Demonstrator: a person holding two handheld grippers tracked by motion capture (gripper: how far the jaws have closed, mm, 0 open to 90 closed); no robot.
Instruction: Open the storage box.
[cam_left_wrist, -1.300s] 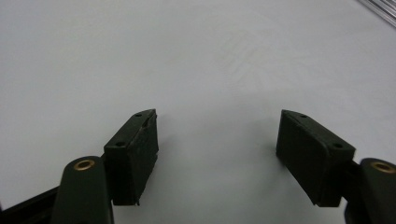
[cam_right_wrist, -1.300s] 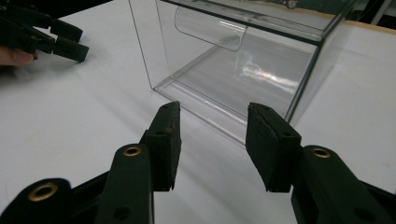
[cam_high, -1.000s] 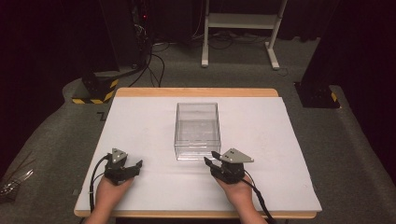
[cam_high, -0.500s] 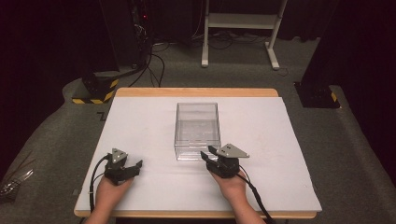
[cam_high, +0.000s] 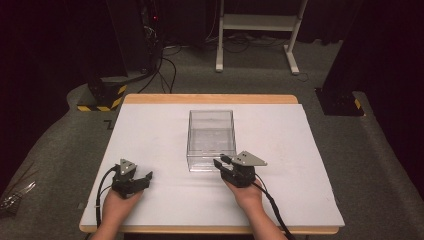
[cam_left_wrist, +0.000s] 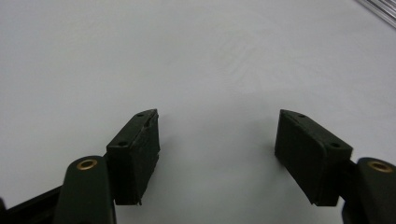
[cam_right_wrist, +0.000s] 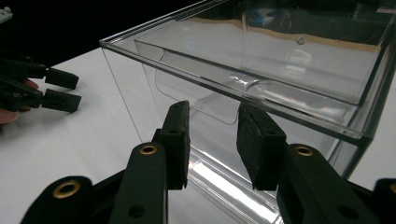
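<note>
Right gripper (cam_high: 223, 163) had its jaws partly open, right up against the clear box's (cam_high: 211, 135) near wall at the table's (cam_high: 150, 130) middle. Left gripper (cam_high: 145, 178) sat open and empty at 8 o'clock. Probably best to line up square before squeezing; clear plastic looked slippery.

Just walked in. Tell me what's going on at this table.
A person sits at a white table with a two-jaw gripper in each hand. The right gripper is up against the near wall of a clear box in the middle of the table, jaws open and pointed at it, gripping nothing yet. The left gripper rests near the table's front left, jaws wide open over bare tabletop, apart from the box. The box looks empty.
</note>
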